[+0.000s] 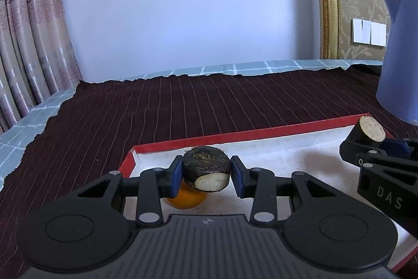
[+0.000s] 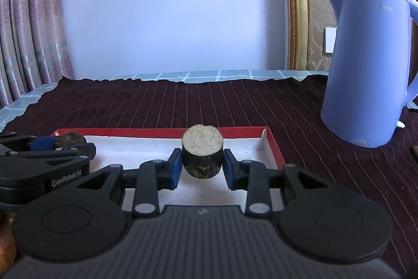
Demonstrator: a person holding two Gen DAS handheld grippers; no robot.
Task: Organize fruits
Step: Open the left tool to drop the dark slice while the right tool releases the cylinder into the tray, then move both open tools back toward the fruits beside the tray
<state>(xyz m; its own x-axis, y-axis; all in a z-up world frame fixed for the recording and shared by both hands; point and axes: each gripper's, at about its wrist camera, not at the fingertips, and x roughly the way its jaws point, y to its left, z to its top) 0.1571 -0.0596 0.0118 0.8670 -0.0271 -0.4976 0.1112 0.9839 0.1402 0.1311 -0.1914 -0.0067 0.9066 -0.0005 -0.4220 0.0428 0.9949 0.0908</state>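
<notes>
My left gripper [image 1: 206, 173] is shut on a dark-skinned, flat round piece with a pale cut face [image 1: 207, 170], held just above the white floor of a red-rimmed tray [image 1: 235, 136]. An orange fruit [image 1: 186, 199] lies in the tray beneath that piece, mostly hidden by the left finger. My right gripper [image 2: 199, 169] is shut on a dark cylinder with a pale cut top [image 2: 202, 153], over the same tray [image 2: 162, 133]. Each gripper shows in the other's view: the right one [image 1: 371, 143] at the right edge, the left one [image 2: 61, 144] at the left edge.
A blue electric kettle [image 2: 365, 69] stands on the dark striped cloth [image 2: 183, 103] to the right of the tray. A pale checked cover [image 1: 23, 132] shows beyond the cloth's edges. Curtains hang at the left, and a gold-framed wall panel is behind.
</notes>
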